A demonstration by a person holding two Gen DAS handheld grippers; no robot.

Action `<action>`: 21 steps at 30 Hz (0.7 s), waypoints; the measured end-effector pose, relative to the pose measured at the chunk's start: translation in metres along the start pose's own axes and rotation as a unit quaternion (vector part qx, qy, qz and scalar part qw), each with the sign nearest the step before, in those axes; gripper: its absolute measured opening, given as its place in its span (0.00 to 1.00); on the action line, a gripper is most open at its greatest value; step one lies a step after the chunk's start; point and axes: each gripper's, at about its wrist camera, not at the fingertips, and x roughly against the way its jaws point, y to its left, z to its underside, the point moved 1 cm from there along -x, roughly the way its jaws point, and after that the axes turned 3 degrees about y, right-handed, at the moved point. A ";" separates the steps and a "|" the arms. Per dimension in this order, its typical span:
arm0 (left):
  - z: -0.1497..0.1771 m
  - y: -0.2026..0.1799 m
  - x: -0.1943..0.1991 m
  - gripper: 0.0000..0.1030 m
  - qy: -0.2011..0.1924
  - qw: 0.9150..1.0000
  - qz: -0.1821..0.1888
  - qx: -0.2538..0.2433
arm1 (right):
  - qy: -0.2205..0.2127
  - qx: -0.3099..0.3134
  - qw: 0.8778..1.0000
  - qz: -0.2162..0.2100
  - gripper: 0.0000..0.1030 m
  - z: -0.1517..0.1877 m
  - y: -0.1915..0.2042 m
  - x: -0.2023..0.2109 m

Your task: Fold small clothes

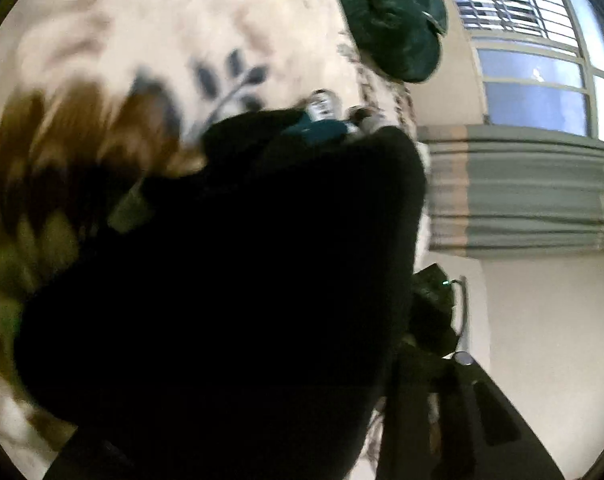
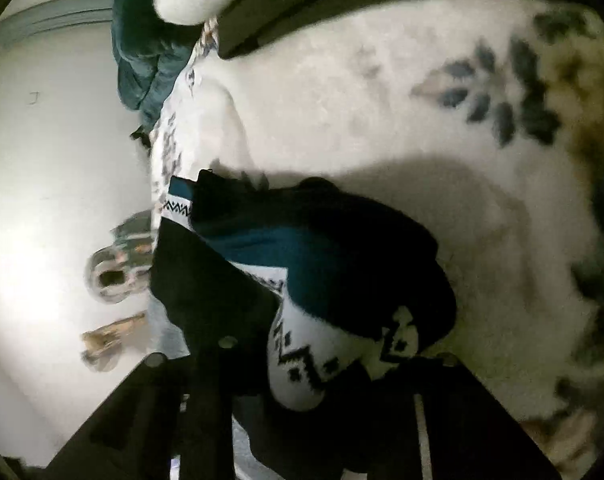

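On my left wrist view, most of the picture is swallowed by a black garment (image 1: pixel 229 280) hanging right in front of the lens, with a strip of teal and a white patterned edge showing at its top. It covers the left gripper (image 1: pixel 402 420) so fully that I cannot tell whether the jaws are apart or together; only dark bodywork shows at the lower right. Behind the cloth lies the bed cover (image 1: pixel 161 20), cream with grey-blue leaf sprigs and brown patches, much blurred. A dark green quilted jacket (image 1: pixel 386 16) lies at its far edge. Further right I see a barred window (image 1: pixel 534 60) and a grey-green pleated curtain (image 1: pixel 534 192).

On my right wrist view, a pale wall takes the left side, with blurred small items I cannot identify near the bed's edge. The same garment (image 2: pixel 302 256) is bunched on the bed cover (image 2: pixel 382 100) just ahead of the right gripper (image 2: pixel 297 380): black and teal knit with white bands carrying a black zigzag pattern. A white patterned fold sits between the dark fingers (image 2: pixel 205 380), so this gripper appears clamped on the cloth. I can read no writing or label anywhere.
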 end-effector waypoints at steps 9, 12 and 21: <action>-0.061 -0.046 0.042 0.28 0.160 0.981 -0.016 -0.107 | -0.124 -0.091 0.988 -0.006 0.13 0.182 0.029 0.042; -0.066 -0.029 0.034 0.41 0.202 0.969 -0.068 -0.121 | -0.122 -0.137 0.983 0.009 0.13 0.252 0.032 0.022; -0.035 0.006 0.062 0.60 0.154 0.979 -0.110 -0.077 | -0.094 -0.164 0.976 0.108 0.51 0.294 0.019 0.023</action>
